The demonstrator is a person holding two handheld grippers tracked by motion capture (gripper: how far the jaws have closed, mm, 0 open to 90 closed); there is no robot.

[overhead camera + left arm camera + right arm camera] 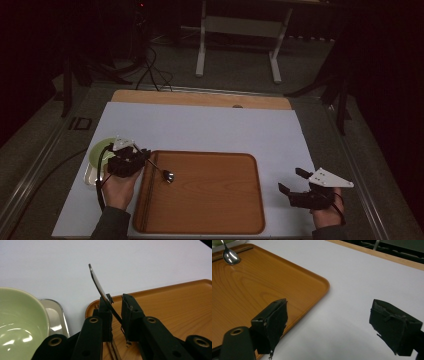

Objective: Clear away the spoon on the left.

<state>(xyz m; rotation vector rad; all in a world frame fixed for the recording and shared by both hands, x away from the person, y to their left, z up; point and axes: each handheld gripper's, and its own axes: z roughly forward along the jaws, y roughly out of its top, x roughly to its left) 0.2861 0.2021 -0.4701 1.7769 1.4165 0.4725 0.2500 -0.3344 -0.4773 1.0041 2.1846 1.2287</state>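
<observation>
A metal spoon [168,175] rests with its bowl on the wooden tray [215,200], handle slanting up to the left. My left gripper [145,156] sits at the tray's left rim. In the left gripper view the spoon handle [98,285] runs up between the jaws of the left gripper [116,298]. It leans on the left pad, with a gap to the right pad, so the jaws stand slightly open. My right gripper [291,180] hovers open and empty over the white mat, right of the tray. In the right gripper view its pads [274,320] stand wide apart, and the spoon bowl [230,257] shows far off.
A green bowl [100,149] sits beside a small metal tray [89,175] left of the wooden tray; both show in the left gripper view, the bowl [20,322] and the metal tray [56,315]. Thin brown sticks [143,200] lie along the tray's left side. The white mat [210,130] stretches behind.
</observation>
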